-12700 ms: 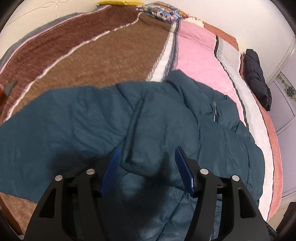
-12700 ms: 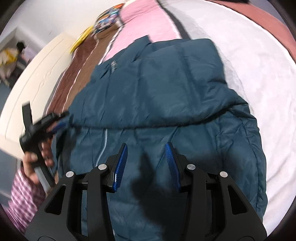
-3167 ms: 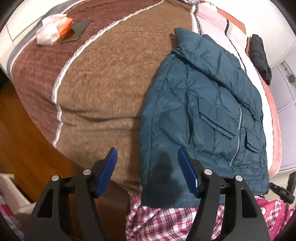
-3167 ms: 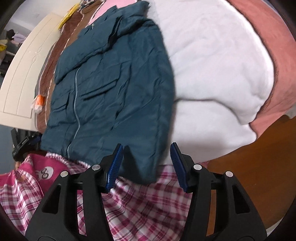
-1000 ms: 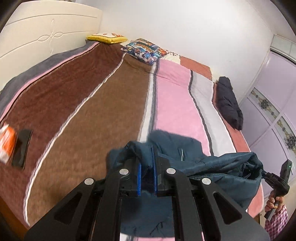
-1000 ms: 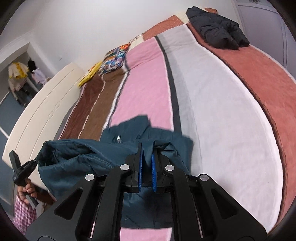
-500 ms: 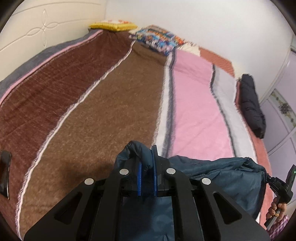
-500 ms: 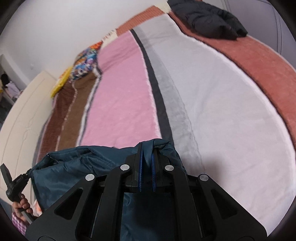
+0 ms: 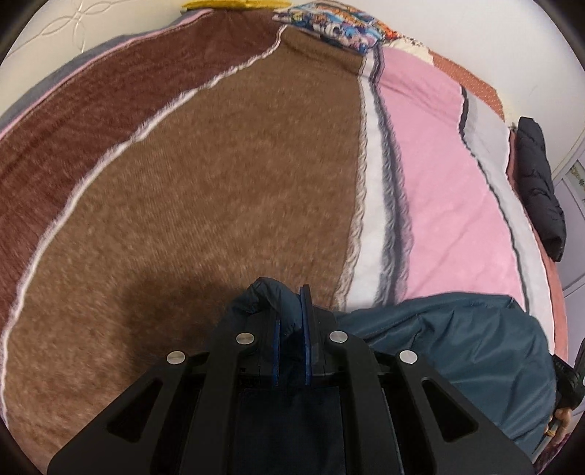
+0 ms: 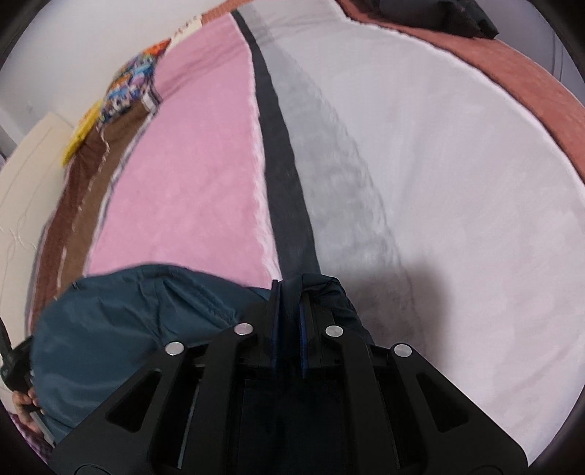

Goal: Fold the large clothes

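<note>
Striped bed blanket (image 9: 204, 204) fills both views, the bed running from near to far.

Item, near: my left gripper (image 9: 291, 339), blue pads pressed narrow on a bunched fold of the teal jacket (image 9: 457, 339), which pokes up between and past the tips. It sits over the light brown stripe.

Item, near: my right gripper (image 10: 287, 314), likewise pinched tight on a fold of the same jacket (image 10: 120, 314), over the dark grey stripe beside the white band.

Item, near: the jacket's body billows between my two grippers, reaching right in the left view and left in the right view.

Item, far right: black garment (image 9: 541, 190) lying on the rust-red edge of the blanket.

Item, far: patterned pillow (image 9: 336, 27) at the head of the bed, yellow cushion (image 9: 223, 4) left of it.
</note>
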The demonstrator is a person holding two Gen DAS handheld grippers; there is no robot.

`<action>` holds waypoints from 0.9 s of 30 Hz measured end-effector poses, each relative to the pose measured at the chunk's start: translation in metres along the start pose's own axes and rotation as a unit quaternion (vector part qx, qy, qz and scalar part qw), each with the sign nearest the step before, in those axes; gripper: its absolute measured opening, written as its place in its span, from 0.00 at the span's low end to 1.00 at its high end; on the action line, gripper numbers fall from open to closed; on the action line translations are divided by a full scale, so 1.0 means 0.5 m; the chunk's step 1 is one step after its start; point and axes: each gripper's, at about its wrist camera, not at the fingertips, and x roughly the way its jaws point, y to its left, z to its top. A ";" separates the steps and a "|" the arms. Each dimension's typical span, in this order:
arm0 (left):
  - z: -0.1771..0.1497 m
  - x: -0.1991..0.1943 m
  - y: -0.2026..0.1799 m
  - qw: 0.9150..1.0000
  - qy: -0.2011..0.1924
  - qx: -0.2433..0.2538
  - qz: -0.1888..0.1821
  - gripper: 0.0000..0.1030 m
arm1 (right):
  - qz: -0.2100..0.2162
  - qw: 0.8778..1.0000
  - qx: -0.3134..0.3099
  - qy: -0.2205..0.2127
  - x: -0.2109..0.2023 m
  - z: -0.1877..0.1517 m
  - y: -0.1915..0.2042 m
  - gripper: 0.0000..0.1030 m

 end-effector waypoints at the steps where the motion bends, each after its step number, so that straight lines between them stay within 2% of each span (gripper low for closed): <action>1: -0.003 0.005 0.000 1.000 0.001 0.000 0.003 0.12 | 0.000 1.000 0.000 0.003 0.003 -0.001 0.000 0.08; 6: 0.004 -0.016 0.013 0.999 -0.008 -0.026 -0.017 0.16 | 0.019 0.999 0.026 0.021 -0.020 0.020 -0.009 0.13; 8: 0.015 -0.046 0.030 0.997 -0.016 -0.061 -0.049 0.22 | 0.053 0.997 0.054 0.020 -0.049 0.034 -0.024 0.19; 10: 0.024 -0.080 0.041 0.992 -0.029 -0.093 -0.079 0.31 | 0.088 0.993 0.082 0.020 -0.074 0.045 -0.036 0.23; 11: 0.026 -0.096 0.042 0.991 -0.039 -0.100 -0.082 0.36 | 0.099 0.990 0.096 0.019 -0.087 0.050 -0.038 0.24; 12: 0.028 -0.109 0.039 0.990 -0.052 -0.102 -0.079 0.50 | 0.107 0.989 0.106 0.018 -0.098 0.053 -0.040 0.26; 13: 0.031 -0.137 0.037 0.989 -0.079 -0.099 -0.070 0.58 | 0.113 0.987 0.112 0.017 -0.106 0.054 -0.040 0.30; 15: 0.034 -0.165 0.030 0.989 -0.095 -0.092 -0.065 0.58 | 0.125 0.983 0.131 0.013 -0.119 0.055 -0.042 0.39; 16: 0.034 -0.171 0.027 0.989 -0.094 -0.091 -0.066 0.58 | 0.113 0.984 0.135 -0.005 -0.133 0.056 -0.041 0.48; 18: 0.026 -0.188 0.010 0.990 -0.088 -0.081 -0.077 0.58 | 0.106 0.985 0.131 -0.028 -0.154 0.061 -0.038 0.52; 20: 0.004 -0.205 -0.027 0.992 -0.081 -0.047 -0.090 0.58 | 0.098 0.987 0.125 -0.037 -0.174 0.059 -0.033 0.52; 22: -0.032 -0.220 -0.085 0.991 -0.074 0.004 -0.115 0.58 | 0.098 0.991 0.085 -0.041 -0.192 0.042 -0.007 0.52; 24: -0.071 -0.224 -0.148 0.989 -0.068 0.048 -0.121 0.58 | 0.092 0.995 0.009 -0.033 -0.202 -0.008 0.051 0.42; 26: -0.111 -0.216 -0.207 0.985 -0.062 0.084 -0.136 0.58 | 0.094 0.994 -0.048 -0.025 -0.191 -0.061 0.110 0.18; 27: -0.137 -0.207 -0.252 0.982 -0.053 0.109 -0.145 0.57 | 0.091 0.993 -0.066 -0.020 -0.182 -0.087 0.129 0.14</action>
